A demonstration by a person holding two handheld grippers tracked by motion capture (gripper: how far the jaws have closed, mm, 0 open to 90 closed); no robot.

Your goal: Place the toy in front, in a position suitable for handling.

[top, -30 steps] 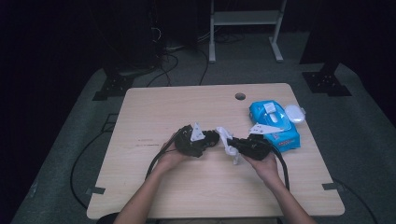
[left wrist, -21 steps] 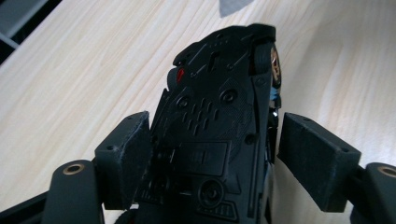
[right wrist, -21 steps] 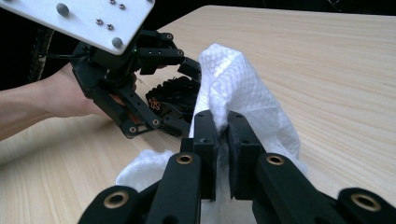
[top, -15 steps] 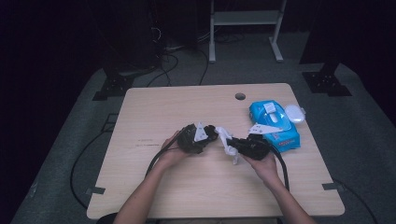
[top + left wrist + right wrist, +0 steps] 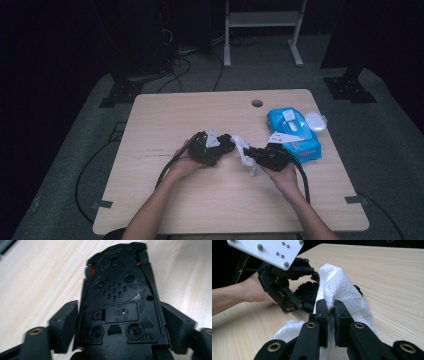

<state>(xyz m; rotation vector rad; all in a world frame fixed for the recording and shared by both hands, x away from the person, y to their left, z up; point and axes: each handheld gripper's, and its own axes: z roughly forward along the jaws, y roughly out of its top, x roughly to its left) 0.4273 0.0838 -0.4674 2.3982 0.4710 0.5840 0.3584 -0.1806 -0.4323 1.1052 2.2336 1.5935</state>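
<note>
The left gripper [image 5: 227, 144] has just been opening its jaws around a black toy [image 5: 120, 302], re-gripping it. At its 3 o'clock the right gripper [image 5: 331, 312] is clamped on a white wipe [image 5: 337, 287] touching the toy, so wiping seems underway.

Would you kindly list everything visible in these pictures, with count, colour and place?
Black plastic device with a battery hatch: one, black, between the left jaws, underside showing.
White textured wipe: one, white, pinched in the right jaws beside the device.
Blue wipes packet: one, blue with a white lid, table's right side.
Light wooden table: one, pale wood, with a round hole near its far edge.
White metal stand: one, white, on the floor beyond the table.
Left hand-held gripper: one, black, holding the device.
Right hand-held gripper: one, black, shut on the wipe.
</note>
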